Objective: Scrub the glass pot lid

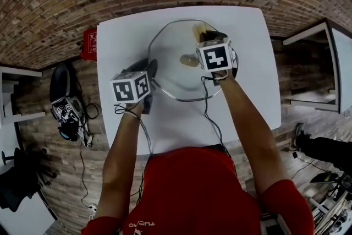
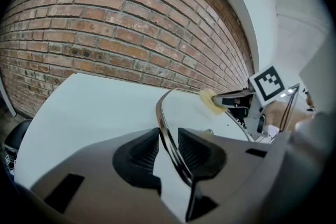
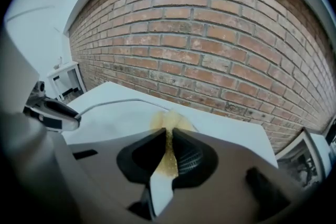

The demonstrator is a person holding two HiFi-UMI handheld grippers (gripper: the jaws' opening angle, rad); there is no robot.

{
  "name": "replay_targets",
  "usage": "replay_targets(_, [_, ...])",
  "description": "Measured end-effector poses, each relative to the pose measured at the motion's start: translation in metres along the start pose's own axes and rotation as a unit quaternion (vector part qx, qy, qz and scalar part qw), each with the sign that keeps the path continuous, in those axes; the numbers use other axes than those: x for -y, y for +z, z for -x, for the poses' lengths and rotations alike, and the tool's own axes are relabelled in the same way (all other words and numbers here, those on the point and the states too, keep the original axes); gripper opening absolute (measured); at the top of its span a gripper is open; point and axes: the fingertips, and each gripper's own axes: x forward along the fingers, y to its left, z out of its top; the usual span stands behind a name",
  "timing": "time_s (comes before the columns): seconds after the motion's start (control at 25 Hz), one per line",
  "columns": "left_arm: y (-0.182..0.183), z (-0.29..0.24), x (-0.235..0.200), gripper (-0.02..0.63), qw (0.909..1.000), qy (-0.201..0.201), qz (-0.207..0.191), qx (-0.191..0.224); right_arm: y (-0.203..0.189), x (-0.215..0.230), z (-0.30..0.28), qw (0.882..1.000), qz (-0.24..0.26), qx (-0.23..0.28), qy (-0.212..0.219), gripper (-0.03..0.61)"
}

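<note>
Jaws of the left gripper (image 2: 168,141), ribbed black rubber, pinch the thin metal rim of the glass pot lid (image 1: 170,58) at its 9 o'clock edge. The lid is a wide round disc of clear glass with a bright steel band around it. It sits at the middle of the smooth white tabletop (image 1: 126,36), which shows through the glass. A small round metal knob (image 1: 190,60) marks the lid's centre. At the lid's 12 o'clock, the right gripper (image 3: 168,147) is pressed together on a thin yellow sponge (image 3: 169,122). The sponge is squashed to a grainy sliver between the pads, and its soft tip meets the glass near the far rim. Beyond the tabletop's far edge stands a rough red brick wall (image 3: 210,60) with pale mortar lines.
</note>
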Motion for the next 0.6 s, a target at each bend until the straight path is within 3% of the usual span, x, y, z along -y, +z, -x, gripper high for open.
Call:
replay_targets(0.16, [0.0, 0.0, 0.0, 0.12, 1.0, 0.001, 0.002, 0.001, 0.013, -0.076, 0.015, 0.996, -0.01, 0.023, 0.08, 0.052])
replay_targets(0.32, [-0.001, 0.0, 0.002, 0.12, 1.0, 0.0, 0.002, 0.001, 0.011, -0.138, 0.019, 0.992, 0.023, 0.02, 0.123, 0.052])
replay_targets(0.44, [-0.001, 0.0, 0.003, 0.12, 1.0, 0.0, 0.001, 0.0, -0.003, -0.152, 0.012, 0.992, 0.034, -0.001, 0.124, 0.052])
replay_targets(0.6, [-0.001, -0.001, 0.002, 0.12, 1.0, 0.0, -0.001, 0.0, -0.017, -0.13, 0.007, 0.994, 0.038, -0.016, 0.097, 0.052])
